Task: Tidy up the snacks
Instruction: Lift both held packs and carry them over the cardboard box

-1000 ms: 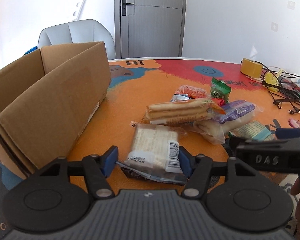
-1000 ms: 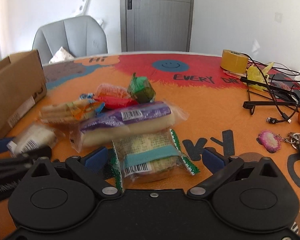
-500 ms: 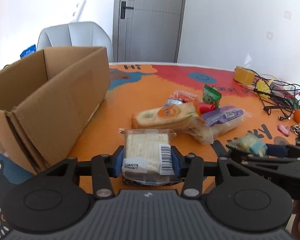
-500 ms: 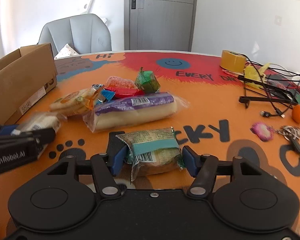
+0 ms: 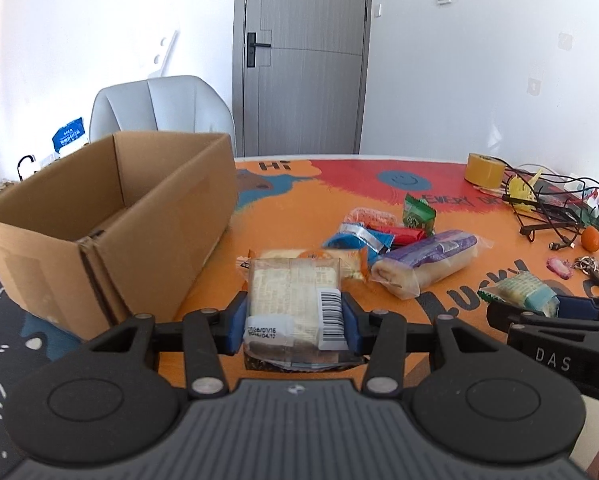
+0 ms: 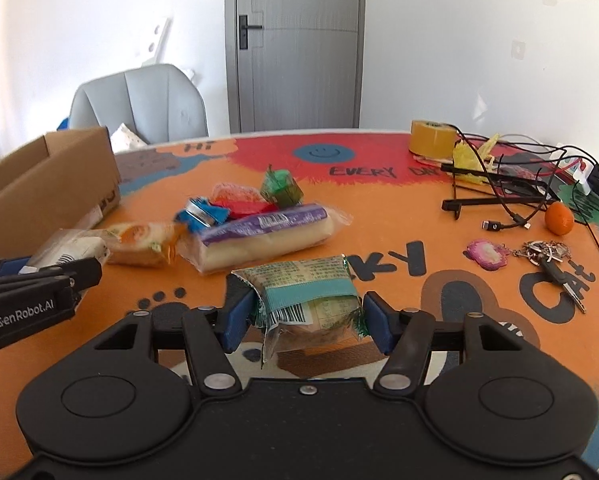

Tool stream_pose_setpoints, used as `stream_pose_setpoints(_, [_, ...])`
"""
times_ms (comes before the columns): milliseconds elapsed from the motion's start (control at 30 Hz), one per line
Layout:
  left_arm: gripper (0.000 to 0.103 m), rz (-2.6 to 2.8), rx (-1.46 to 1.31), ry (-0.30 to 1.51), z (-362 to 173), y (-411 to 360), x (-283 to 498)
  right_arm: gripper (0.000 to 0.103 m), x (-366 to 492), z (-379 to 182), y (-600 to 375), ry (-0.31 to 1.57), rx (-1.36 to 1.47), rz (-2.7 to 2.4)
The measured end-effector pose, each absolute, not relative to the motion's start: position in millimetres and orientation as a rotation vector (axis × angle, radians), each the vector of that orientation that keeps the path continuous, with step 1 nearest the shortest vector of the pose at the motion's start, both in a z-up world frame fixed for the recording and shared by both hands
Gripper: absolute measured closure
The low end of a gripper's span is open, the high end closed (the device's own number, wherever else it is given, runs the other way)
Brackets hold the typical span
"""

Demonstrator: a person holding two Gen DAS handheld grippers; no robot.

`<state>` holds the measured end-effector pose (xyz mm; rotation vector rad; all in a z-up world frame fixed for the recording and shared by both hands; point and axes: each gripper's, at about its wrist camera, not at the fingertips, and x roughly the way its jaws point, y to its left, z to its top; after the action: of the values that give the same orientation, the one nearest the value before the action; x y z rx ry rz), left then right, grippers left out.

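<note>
Left gripper (image 5: 293, 322): closed on clear-wrapped cake (image 5: 293, 304), now lifted off the table (image 5: 299, 200) beside open cardboard box (image 5: 111, 216). Snack pile (image 5: 399, 248): remains mid-table. Right gripper (image 6: 305, 316): clamped on teal-banded packet (image 6: 311, 296), likewise raised since a second ago. Judgement: both pickups complete; boxing comes next.

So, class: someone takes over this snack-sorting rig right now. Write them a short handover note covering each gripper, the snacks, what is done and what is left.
Left gripper: shut on the clear-wrapped cake, lifted near the cardboard box.
Right gripper: shut on the green-wrapped cake, above the table.
Done: both packs picked up. No snack shows in the visible part of the box.
Left: box both, then the purple bread pack, orange sandwich pack and small sweets.
</note>
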<state>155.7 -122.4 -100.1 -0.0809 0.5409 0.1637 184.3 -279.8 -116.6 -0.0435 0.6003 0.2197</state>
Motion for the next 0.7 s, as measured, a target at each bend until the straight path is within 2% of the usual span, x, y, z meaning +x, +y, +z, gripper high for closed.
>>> stream_pose_setpoints(700, [0.057,0.183,-0.03,0.403,-50,-104,122,0.044,151,-70,-264,0.445,0.008,0.264])
